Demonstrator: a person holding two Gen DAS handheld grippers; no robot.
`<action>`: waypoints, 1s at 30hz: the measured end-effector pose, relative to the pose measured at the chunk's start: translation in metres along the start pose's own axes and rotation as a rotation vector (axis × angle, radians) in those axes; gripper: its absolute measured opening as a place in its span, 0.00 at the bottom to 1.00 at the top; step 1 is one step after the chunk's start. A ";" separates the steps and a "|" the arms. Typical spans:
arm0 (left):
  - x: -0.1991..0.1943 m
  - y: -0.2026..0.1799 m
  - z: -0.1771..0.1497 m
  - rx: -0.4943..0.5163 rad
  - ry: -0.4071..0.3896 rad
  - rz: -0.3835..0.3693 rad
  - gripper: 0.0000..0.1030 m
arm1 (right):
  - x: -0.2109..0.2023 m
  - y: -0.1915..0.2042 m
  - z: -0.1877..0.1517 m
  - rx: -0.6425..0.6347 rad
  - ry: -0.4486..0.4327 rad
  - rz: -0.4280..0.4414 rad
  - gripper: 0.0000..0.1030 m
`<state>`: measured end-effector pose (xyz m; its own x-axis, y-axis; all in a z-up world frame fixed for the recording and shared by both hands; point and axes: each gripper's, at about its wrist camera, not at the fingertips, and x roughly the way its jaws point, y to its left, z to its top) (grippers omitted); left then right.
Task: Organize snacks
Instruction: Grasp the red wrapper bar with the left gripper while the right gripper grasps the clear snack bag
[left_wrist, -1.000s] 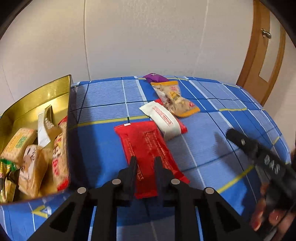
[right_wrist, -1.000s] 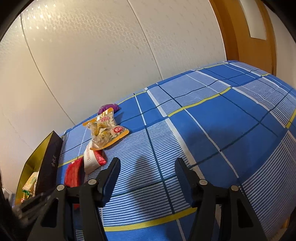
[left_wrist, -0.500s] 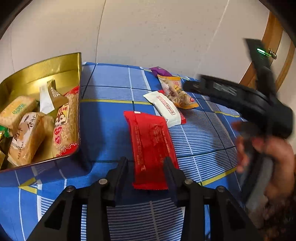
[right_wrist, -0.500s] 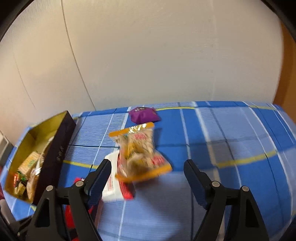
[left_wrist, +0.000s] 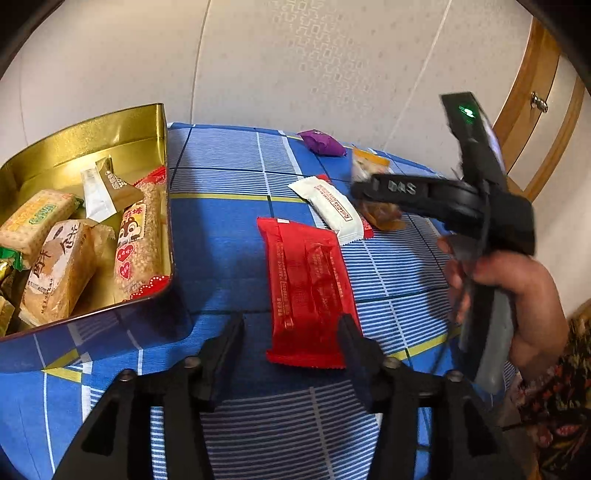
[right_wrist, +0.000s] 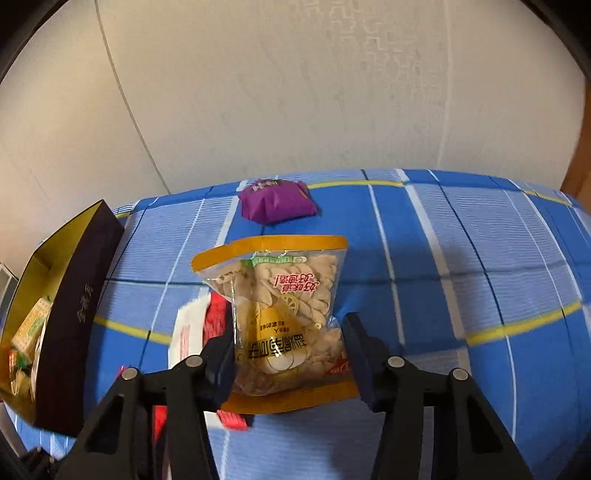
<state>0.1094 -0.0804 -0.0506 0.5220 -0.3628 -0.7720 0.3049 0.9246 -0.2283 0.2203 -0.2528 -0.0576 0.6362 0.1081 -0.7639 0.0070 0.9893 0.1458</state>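
Note:
A gold tin (left_wrist: 122, 125) with several snacks stands at the left on the blue plaid cloth (left_wrist: 229, 258). A red packet (left_wrist: 308, 291) lies in front of my open, empty left gripper (left_wrist: 291, 336), its near end between the fingers. My right gripper (right_wrist: 290, 343) is open with its fingers on either side of a clear orange-edged chip bag (right_wrist: 288, 306); it also shows in the left wrist view (left_wrist: 376, 188) over that bag. A white-and-red packet (left_wrist: 330, 208) lies beside the bag. A purple packet (right_wrist: 277, 201) lies behind.
The wall (right_wrist: 295, 92) rises right behind the table. A wooden door (left_wrist: 535, 122) stands at the right. The tin's dark outer side (right_wrist: 74, 314) shows at the left of the right wrist view. Bare cloth (right_wrist: 480, 277) stretches to the right.
My right gripper swung left and came down over the chip bag. My left gripper opened wider and pulled back a little from the red packet.

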 end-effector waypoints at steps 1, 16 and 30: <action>-0.001 -0.001 -0.001 0.006 -0.002 0.010 0.59 | -0.003 -0.002 -0.004 0.003 -0.005 -0.005 0.51; 0.023 -0.020 0.023 0.067 0.012 0.040 0.61 | -0.062 -0.012 -0.072 0.114 -0.100 -0.071 0.51; 0.032 -0.030 0.031 -0.020 0.070 -0.029 0.62 | -0.066 -0.022 -0.077 0.179 -0.120 -0.073 0.51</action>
<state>0.1414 -0.1231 -0.0503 0.4559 -0.3815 -0.8041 0.3033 0.9160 -0.2626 0.1190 -0.2741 -0.0590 0.7165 0.0140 -0.6974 0.1859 0.9598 0.2103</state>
